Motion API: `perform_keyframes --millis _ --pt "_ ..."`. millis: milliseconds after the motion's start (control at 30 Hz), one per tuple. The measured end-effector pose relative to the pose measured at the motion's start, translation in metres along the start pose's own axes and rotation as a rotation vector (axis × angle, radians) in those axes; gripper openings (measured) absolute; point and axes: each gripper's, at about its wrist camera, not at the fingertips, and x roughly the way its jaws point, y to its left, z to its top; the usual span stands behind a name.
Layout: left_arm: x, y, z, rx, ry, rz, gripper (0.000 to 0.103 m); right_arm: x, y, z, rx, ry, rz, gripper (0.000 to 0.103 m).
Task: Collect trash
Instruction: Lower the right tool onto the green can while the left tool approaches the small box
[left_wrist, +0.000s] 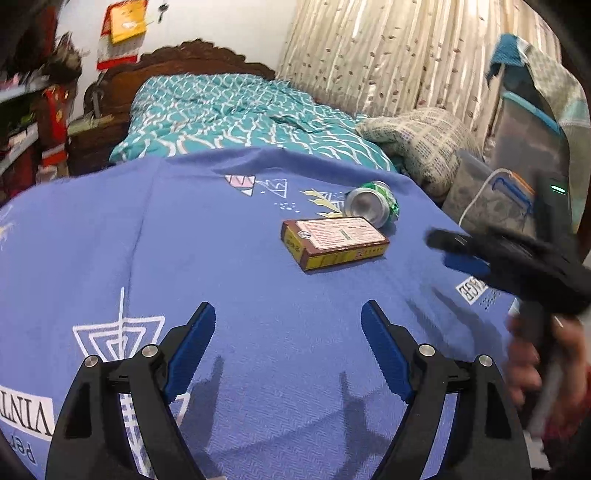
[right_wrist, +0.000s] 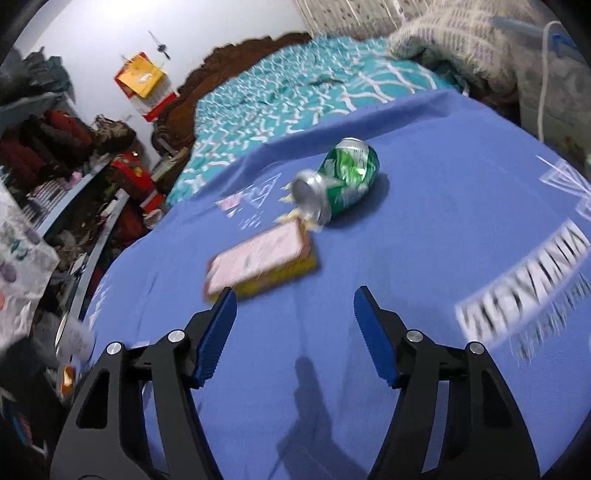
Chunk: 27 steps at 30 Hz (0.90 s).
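Two pieces of trash: one crushed green can and one flat cardboard box, both lying on the blue cloth that covers the counter.
Can: single, on its side with its silver end toward the cameras, resting just beyond the box's far corner; whether the two touch cannot be told.
Box: single, label side up and lying flat, the nearer of the two items to both tools.
Left tool: released, blue pads spread wide and nothing between them, hovering low over bare cloth well short of the box.
Right tool: likewise released and empty, its left pad's tip just at the box's near edge in its own view; seen from the left camera it reaches in from the right, held in a blurred hand.
Likely reason for the poses: both tools are held spread, judged as readiness to close on a piece each; the right one looks lined up nearer the trash.
Count of tools: two, neither carrying anything.
Collection point: no bin or bag can be made out in either view.
Backdrop: one bed with a teal patterned cover beyond the counter.
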Motion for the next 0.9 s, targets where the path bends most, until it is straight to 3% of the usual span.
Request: perform_keyframes --millis 133,233,300,367,433,500,567,600,667,767,833,900 --pt "0.003 0.014 0.002 -0.068 0.019 -0.027 0.077 0.050 -0.005 0.038 0.073 0.080 0.025 0.064" --pt "0.004 0.022 0.003 -0.106 0.026 -0.043 0.076 0.075 0.002 0.048 0.073 0.123 0.030 0.057" --pt "0.003 0.027 0.004 -0.122 0.034 -0.066 0.076 0.086 0.015 0.037 0.073 0.215 0.100 0.045" --pt "-0.002 0.034 0.008 -0.119 0.024 -0.101 0.076 0.082 0.049 0.002 0.009 0.331 0.271 0.045" --pt "-0.016 0.043 0.018 -0.110 -0.037 -0.084 0.077 0.068 0.083 -0.031 -0.131 0.400 0.370 0.045" --pt "-0.028 0.055 0.031 -0.131 -0.082 -0.082 0.079 0.050 0.096 -0.047 -0.220 0.373 0.389 0.045" --pt "-0.028 0.060 0.042 -0.147 -0.096 -0.036 0.084 0.036 0.087 -0.033 -0.240 0.253 0.298 0.045" --pt "-0.025 0.060 0.045 -0.150 -0.092 -0.018 0.087 0.034 0.077 -0.020 -0.215 0.203 0.255 0.047" --pt "-0.010 0.055 0.054 -0.154 -0.036 0.040 0.088 0.039 0.042 0.016 -0.047 0.137 0.190 0.053" --pt "0.030 0.038 0.065 -0.116 0.098 0.096 0.088 0.049 -0.023 0.056 0.277 0.065 0.146 0.054" --pt "0.053 0.027 0.072 -0.097 0.149 0.137 0.088 0.057 -0.059 0.070 0.446 0.043 0.156 0.054" --pt "0.069 0.019 0.077 -0.075 0.166 0.186 0.089 0.063 -0.075 0.075 0.514 0.037 0.139 0.054"
